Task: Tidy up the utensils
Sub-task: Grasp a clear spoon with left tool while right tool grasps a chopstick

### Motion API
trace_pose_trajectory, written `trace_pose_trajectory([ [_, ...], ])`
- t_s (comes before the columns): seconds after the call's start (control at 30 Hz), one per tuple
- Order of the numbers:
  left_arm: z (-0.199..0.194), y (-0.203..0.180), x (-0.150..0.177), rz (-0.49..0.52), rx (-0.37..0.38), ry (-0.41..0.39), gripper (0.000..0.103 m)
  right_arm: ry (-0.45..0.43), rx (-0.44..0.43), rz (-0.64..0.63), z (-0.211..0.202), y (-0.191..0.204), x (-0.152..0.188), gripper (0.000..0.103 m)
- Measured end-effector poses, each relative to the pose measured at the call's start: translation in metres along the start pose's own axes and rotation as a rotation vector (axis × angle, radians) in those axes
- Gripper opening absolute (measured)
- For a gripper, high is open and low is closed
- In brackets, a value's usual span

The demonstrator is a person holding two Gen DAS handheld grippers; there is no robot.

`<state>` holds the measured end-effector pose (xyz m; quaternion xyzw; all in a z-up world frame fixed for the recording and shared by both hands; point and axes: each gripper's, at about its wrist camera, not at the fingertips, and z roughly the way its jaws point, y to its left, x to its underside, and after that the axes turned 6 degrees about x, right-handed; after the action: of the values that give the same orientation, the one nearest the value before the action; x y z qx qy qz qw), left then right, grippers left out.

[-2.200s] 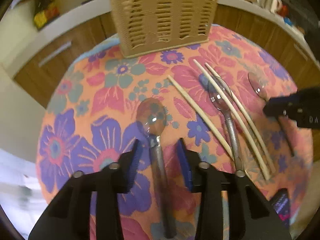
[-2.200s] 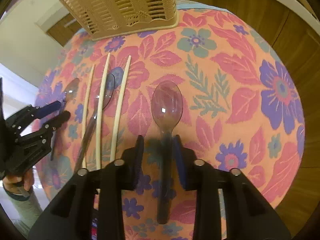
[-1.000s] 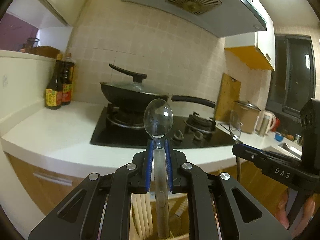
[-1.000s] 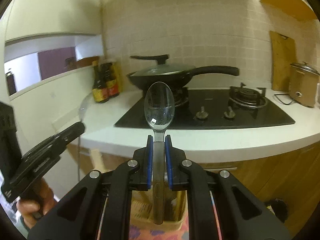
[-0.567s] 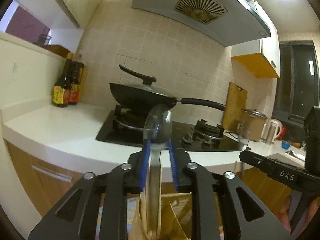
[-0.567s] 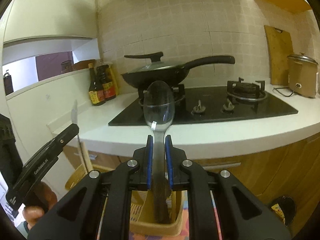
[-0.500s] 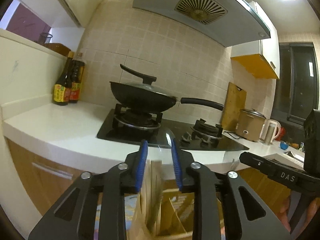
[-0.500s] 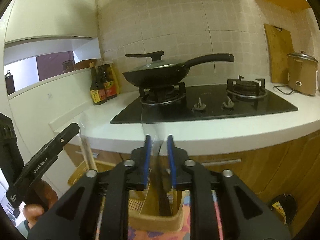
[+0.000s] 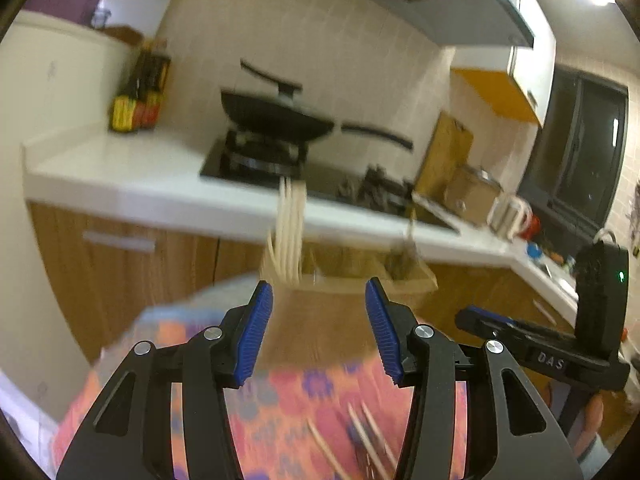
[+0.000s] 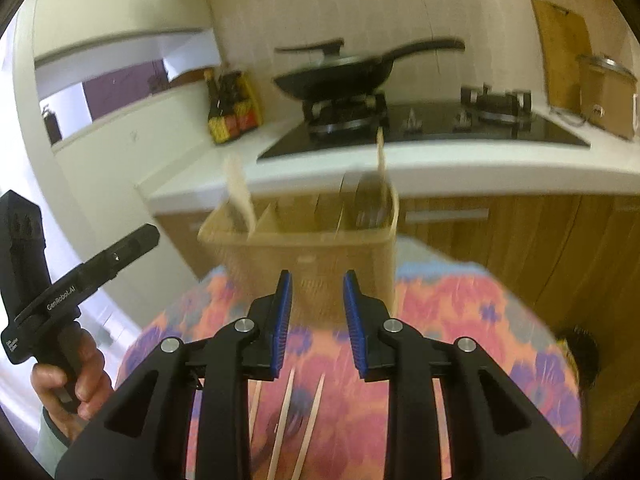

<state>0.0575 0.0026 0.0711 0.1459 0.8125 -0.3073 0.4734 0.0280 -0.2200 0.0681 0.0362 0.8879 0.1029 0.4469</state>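
A tan slotted utensil basket [image 10: 308,256] stands at the far edge of the floral table; it also shows in the left wrist view [image 9: 344,304]. Chopsticks [image 9: 289,236] stand in its left compartment and dark spoon handles [image 10: 370,210] in its right one. My left gripper [image 9: 320,330] is open and empty, in front of the basket. My right gripper [image 10: 316,316] is open and empty, also facing the basket. Loose chopsticks [image 10: 298,424] and a spoon lie on the cloth below my right gripper, and show in the left wrist view [image 9: 360,440].
The floral cloth [image 10: 460,320] covers the round table. Behind it run a white counter [image 10: 440,168] with a hob, a lidded black pan [image 10: 340,72] and sauce bottles [image 10: 232,116]. A rice cooker [image 10: 608,88] and kettle [image 9: 512,216] stand to the right.
Both grippers opened and let their spoons drop into the basket. Both have since tilted down and pulled back, so the table and the loose chopsticks show again.
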Motion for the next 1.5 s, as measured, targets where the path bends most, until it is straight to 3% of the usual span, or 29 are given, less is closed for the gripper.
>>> trace_pose_trajectory([
  [0.2,-0.003,-0.014,0.055,0.023,0.008,0.204,0.045,0.178,-0.042,0.011,0.004,0.011,0.053,0.023],
  [0.43,0.003,-0.017,0.121,0.016,0.082,0.418,0.040,0.330,-0.086,0.002,0.017,0.025,0.112,0.023],
  [0.7,0.004,-0.024,0.161,0.031,0.133,0.552,0.039,0.417,-0.118,-0.001,0.026,0.032,0.144,0.022],
  [0.9,0.005,-0.039,0.167,0.121,0.067,0.574,0.036,0.418,-0.060,-0.070,0.031,0.042,0.147,0.006],
  [1.03,0.007,-0.053,0.170,0.195,0.000,0.582,0.036,0.410,-0.048,-0.083,0.029,0.041,0.149,0.004],
  [1.1,0.008,-0.061,0.173,0.248,-0.044,0.584,0.030,0.402,-0.051,-0.071,0.026,0.040,0.149,0.003],
  [1.17,0.007,-0.065,0.176,0.273,-0.051,0.590,0.010,0.388,-0.057,-0.054,0.022,0.037,0.147,0.003],
  [1.3,0.006,-0.066,0.176,0.253,-0.047,0.572,0.007,0.367,-0.062,-0.031,0.010,0.030,0.140,0.003],
  [1.37,0.002,-0.057,0.171,0.177,-0.015,0.542,0.001,0.350,-0.053,-0.020,0.006,0.027,0.136,0.003],
  [1.5,-0.010,-0.037,0.160,0.075,-0.016,0.483,0.001,0.325,-0.034,0.018,-0.004,0.013,0.130,0.003],
])
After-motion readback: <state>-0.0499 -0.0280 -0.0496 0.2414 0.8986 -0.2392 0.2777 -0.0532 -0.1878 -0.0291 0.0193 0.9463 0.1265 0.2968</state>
